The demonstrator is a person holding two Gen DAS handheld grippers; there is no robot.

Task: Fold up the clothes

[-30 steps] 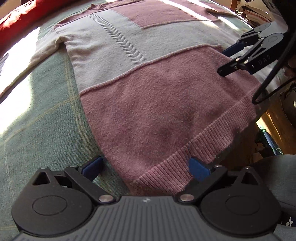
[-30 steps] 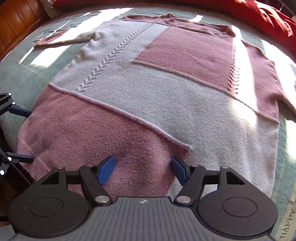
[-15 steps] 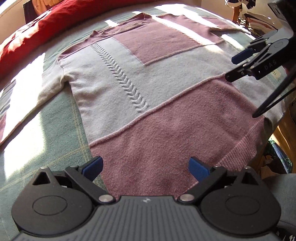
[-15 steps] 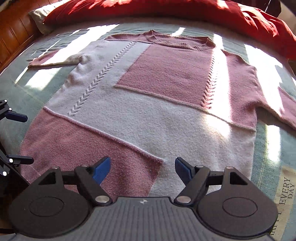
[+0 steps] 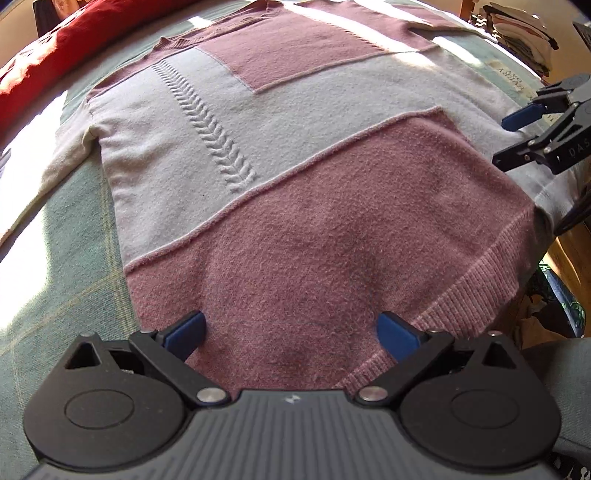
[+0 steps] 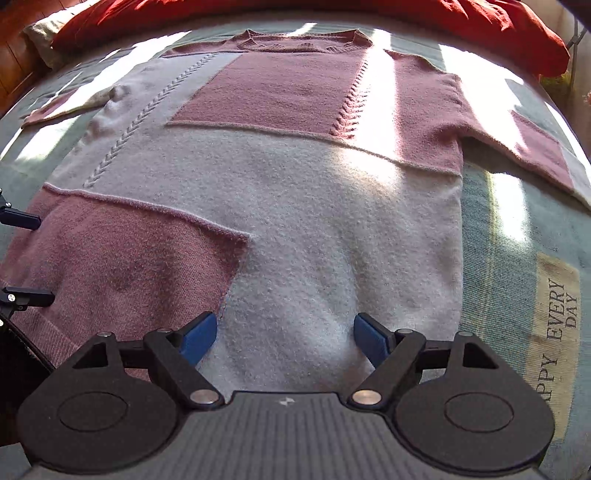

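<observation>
Green bedspread (image 6: 517,236) carrying one flat sweater (image 6: 295,206), with both grippers over the hem end.

Sunlit stripes cross the bedspread, and a red blanket (image 6: 443,18) lies beyond the sweater's neckline. The sweater is spread face up, pink and pale grey in blocks, with one sleeve extended to each side and the ribbed hem (image 5: 461,295) nearest the cameras. The left gripper (image 5: 291,332) hovers above the pink lower panel beside the hem; its jaws stand wide apart with nothing clamped between them. The right gripper (image 6: 284,332) hovers above the grey panel at the sweater's other lower corner; its jaws are opening and hold no fabric. A printed label (image 6: 557,314) on the bedspread lies just beside the sweater's grey edge.
</observation>
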